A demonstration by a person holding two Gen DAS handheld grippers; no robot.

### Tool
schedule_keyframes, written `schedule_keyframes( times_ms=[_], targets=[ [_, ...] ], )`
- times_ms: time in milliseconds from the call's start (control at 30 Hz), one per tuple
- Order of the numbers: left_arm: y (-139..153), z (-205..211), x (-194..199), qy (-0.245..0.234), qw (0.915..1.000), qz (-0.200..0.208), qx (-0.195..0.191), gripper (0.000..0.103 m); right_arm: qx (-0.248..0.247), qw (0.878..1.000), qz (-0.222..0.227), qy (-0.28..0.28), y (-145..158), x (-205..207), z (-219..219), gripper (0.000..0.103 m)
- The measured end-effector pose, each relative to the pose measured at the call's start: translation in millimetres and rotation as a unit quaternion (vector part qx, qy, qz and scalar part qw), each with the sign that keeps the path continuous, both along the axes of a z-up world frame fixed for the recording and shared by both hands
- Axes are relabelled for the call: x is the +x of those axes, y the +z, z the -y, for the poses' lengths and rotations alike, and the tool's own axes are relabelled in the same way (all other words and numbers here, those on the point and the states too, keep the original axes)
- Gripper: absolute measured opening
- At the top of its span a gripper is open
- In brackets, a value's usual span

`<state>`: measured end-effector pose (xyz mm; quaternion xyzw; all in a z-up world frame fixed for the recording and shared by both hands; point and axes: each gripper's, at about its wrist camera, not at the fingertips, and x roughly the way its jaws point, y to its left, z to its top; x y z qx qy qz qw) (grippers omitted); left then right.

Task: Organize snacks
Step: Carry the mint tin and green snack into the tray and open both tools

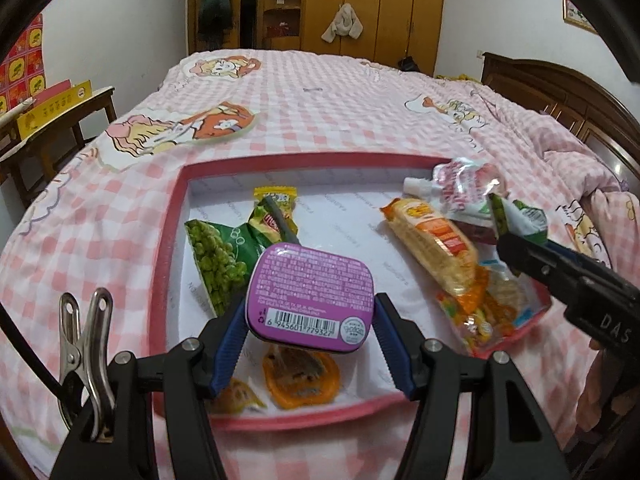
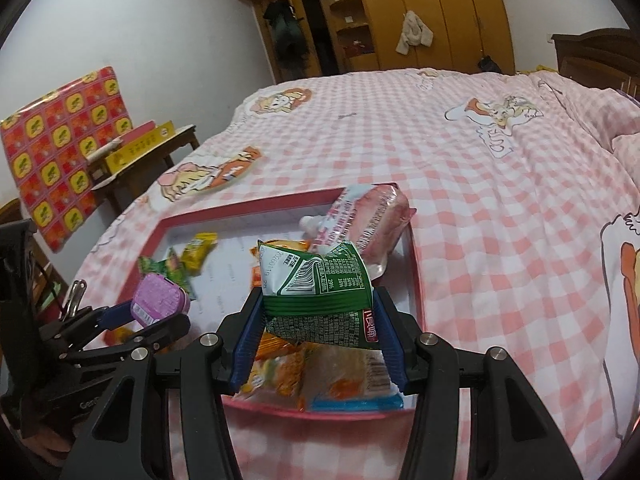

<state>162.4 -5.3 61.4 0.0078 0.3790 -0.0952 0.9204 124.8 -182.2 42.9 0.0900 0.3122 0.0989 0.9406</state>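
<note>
I hold 2 sets of tongs above a shallow pink-rimmed tray (image 1: 176, 216) that lies on a bed with a pink and white checked cover (image 1: 320, 92).

My left tongs (image 1: 310, 334) are clamped on a small purple tin (image 1: 311, 294), its 2 blue pads pressing the tin's left and right sides. The tin is lifted above the tray, its barcode label turned toward the camera. From the right wrist view the same tin shows at lower left, held clear of the tray floor.

My right tongs (image 2: 318, 334) are clamped on a green snack packet (image 2: 320, 292), which is pinched between the blue pads and puffs upward above them. It hangs over the right part of the tray.

Inside the tray, on its white floor, lie a green pea bag (image 1: 216, 258) at the left, a yellow sweet wrapper (image 1: 276, 194) behind it, and an orange-wrapped cracker pack (image 1: 434, 248) at the right. A pink and white pouch with a spout (image 1: 460, 190) rests against the far right corner. An orange jelly cup (image 1: 302, 382) sits near the front rim, below the tin.

A wooden wardrobe (image 1: 372, 4) stands beyond the bed.
</note>
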Motion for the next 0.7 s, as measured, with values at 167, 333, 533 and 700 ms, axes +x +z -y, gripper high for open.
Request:
schedule_keyframes(
  times_ms=[167, 333, 533, 700],
  targets=[
    [-9.5, -5.2, 15.3, -0.015, 0.9998, -0.002, -0.01, 0.064, -0.003, 1.0, -0.013, -0.001, -11.8, 8.6, -1.1, 0.053],
    [-13.3, -1.8, 19.2, -0.024, 0.9996, 0.009, 0.01, 0.064, 0.001, 1.0, -0.024, -0.006, -21.6, 14.3, 0.1, 0.053],
    [-15.7, 0.2, 17.0, -0.037, 0.9988, 0.018, 0.026, 0.063, -0.015, 1.0, -0.023, -0.013, -24.9, 14.5, -5.7, 0.053],
    [-16.2, 1.7, 16.3, -0.042, 0.9982, 0.023, 0.037, 0.063, -0.023, 0.999, -0.025, -0.021, -28.7, 16.4, -8.7, 0.053]
  ],
)
